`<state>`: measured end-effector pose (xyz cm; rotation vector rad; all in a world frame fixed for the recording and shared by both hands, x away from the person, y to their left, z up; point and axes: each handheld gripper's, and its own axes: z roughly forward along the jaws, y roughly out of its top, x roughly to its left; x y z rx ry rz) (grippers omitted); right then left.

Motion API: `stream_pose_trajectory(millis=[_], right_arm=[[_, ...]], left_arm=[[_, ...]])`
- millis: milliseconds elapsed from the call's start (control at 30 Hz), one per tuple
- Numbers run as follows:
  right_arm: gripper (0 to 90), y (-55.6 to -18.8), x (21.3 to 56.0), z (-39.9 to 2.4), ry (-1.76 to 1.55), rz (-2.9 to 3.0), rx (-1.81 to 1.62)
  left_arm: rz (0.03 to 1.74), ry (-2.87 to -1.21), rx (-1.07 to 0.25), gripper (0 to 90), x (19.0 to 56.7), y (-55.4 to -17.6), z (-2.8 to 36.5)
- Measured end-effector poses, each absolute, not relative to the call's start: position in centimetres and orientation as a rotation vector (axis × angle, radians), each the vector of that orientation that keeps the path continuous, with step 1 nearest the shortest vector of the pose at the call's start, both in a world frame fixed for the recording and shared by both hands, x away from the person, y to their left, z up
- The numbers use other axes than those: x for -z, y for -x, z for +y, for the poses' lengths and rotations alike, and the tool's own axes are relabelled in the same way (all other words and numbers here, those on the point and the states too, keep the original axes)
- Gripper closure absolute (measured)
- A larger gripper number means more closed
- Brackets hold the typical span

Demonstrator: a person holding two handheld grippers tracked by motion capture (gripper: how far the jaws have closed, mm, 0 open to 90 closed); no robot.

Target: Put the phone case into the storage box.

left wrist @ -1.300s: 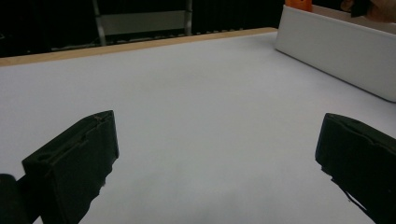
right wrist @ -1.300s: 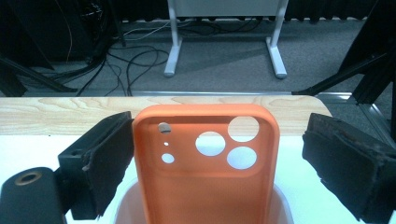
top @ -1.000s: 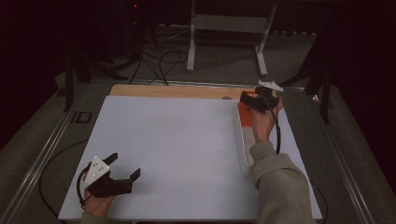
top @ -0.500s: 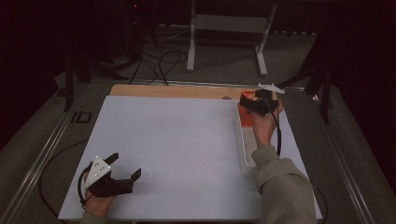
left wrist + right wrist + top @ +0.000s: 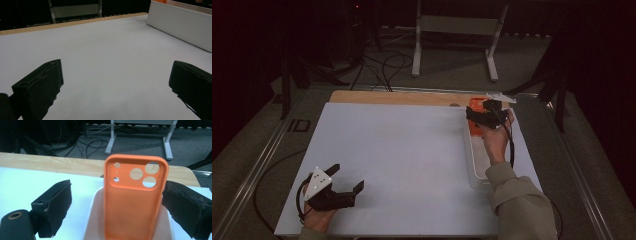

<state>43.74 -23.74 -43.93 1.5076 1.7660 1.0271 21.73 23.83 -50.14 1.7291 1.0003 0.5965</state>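
My right gripper (image 5: 479, 116) hangs over the far end of the white tray (image 5: 476, 165), at the orange phone case (image 5: 475, 105). My left gripper (image 5: 346, 180) rests on the counter (image 5: 402, 150), fingers spread wide.

From my seat I look down on a white sheet (image 5: 402, 155) covering most of the table, with a strip of bare wood (image 5: 397, 97) along its far edge. Past it the floor (image 5: 452, 60) is grey carpet, and a pale metal stand (image 5: 457, 30) rests there on two legs. Black cables (image 5: 379, 62) loop across the carpet to the left of the stand. Dark posts (image 5: 287, 75) rise at the left, more at the right (image 5: 557, 90). Metal rails (image 5: 257, 165) run along both sides of the table. The room behind is nearly black; light falls mainly on the table.
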Motion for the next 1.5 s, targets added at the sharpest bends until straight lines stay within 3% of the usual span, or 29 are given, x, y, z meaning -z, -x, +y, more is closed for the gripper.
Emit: stream_pose_trajectory(millis=[800, 1500], right_arm=[[9.1, -39.3, 42.7, -23.7, -1.454, 1.852, -1.114], [9.3, -31.0, 43.8, -24.9, -1.301, 1.931, -1.262]], left_arm=[[1.003, -1.737, -0.595, 0.3, 50.1, -21.7, 23.8], [1.004, -1.745, -0.589, 0.3, 50.2, -21.9, 23.7]])
